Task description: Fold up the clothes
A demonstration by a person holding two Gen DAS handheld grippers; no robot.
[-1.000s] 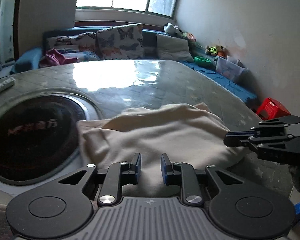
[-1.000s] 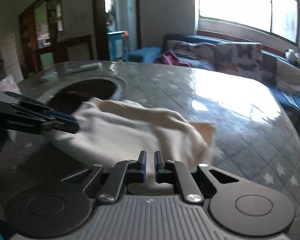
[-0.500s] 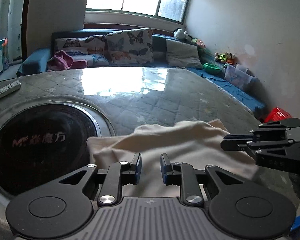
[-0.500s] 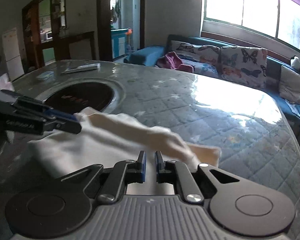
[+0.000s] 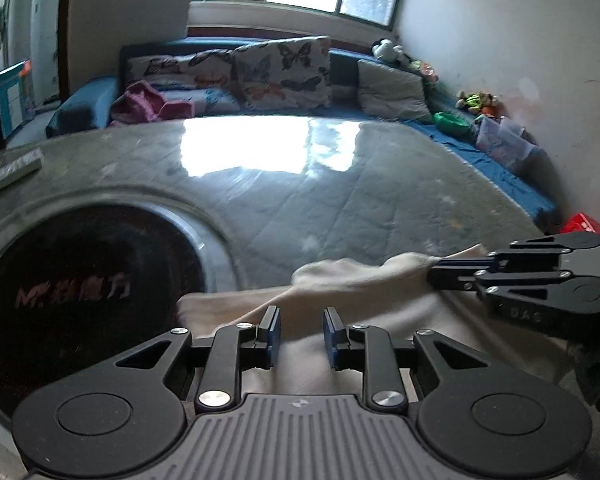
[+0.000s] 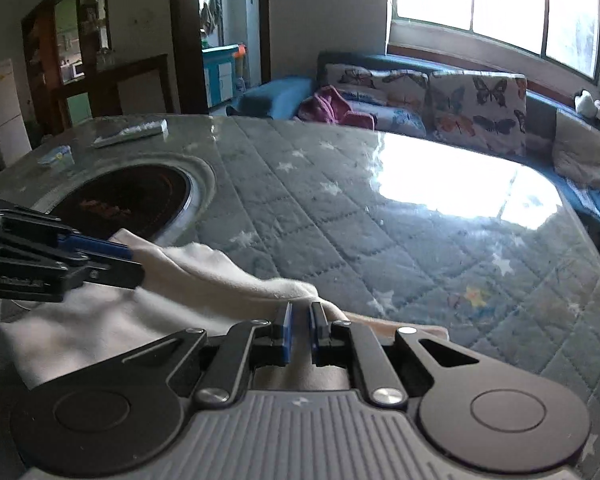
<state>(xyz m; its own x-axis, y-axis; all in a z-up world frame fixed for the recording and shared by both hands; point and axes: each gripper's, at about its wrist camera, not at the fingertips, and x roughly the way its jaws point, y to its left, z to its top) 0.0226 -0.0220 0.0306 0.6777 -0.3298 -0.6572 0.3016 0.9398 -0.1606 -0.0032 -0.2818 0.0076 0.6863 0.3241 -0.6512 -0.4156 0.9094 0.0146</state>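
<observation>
A cream cloth (image 5: 340, 292) lies near the front edge of the grey quilted table (image 5: 340, 184), folded over itself. It also shows in the right wrist view (image 6: 204, 276). My left gripper (image 5: 299, 330) sits over its left part with a narrow gap between the blue pads and cloth bunched between them. In the right wrist view the left gripper (image 6: 134, 264) pinches the cloth's edge. My right gripper (image 6: 300, 326) is nearly closed with cloth between its pads. In the left wrist view the right gripper (image 5: 434, 274) grips the cloth's right end.
A round dark cooktop (image 5: 80, 288) is set in the table at the left, touching the cloth's left edge. A remote (image 6: 130, 132) and a small packet (image 6: 56, 156) lie at the far left. A sofa with butterfly cushions (image 5: 260, 72) runs behind the table.
Both grippers have pulled the cloth's far edge back toward the near table edge, folding it over. More bare table shows beyond the cloth than before.
</observation>
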